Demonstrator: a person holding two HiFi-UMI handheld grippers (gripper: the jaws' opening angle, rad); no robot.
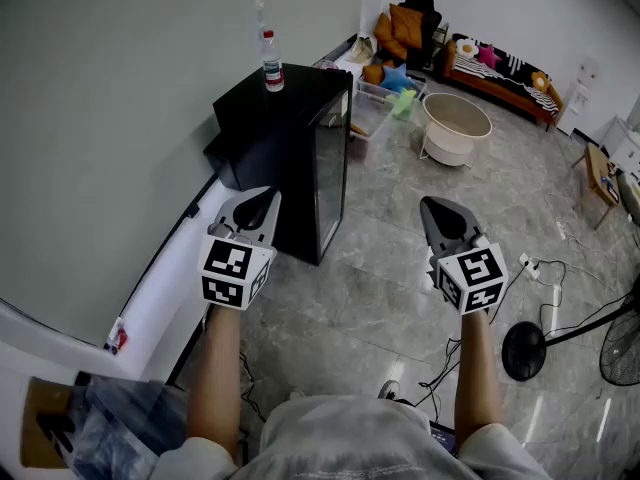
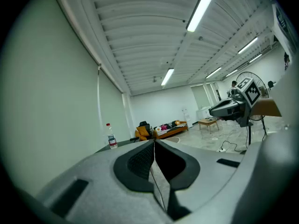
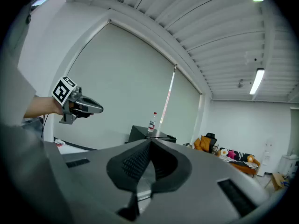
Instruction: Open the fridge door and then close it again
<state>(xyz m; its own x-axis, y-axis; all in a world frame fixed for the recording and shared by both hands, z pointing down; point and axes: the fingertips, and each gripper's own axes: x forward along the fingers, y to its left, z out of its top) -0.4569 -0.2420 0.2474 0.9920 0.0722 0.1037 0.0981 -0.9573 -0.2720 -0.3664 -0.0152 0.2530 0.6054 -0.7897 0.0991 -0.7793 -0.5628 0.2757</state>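
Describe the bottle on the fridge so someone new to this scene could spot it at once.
Against the long pale wall stands a low black fridge. Upright on its top, near the far edge, is the bottle: clear plastic with a red cap, the only thing standing on the fridge.

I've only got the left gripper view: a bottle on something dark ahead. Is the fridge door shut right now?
Observer: Yes. The head view shows the door flush with the black fridge, shut.
Operator: Is either gripper touching it?
Observer: No. The left gripper and right gripper are both held in the air, short of the fridge.
Operator: What's on the floor past the door?
Observer: A beige tub, standing apart from the fridge.
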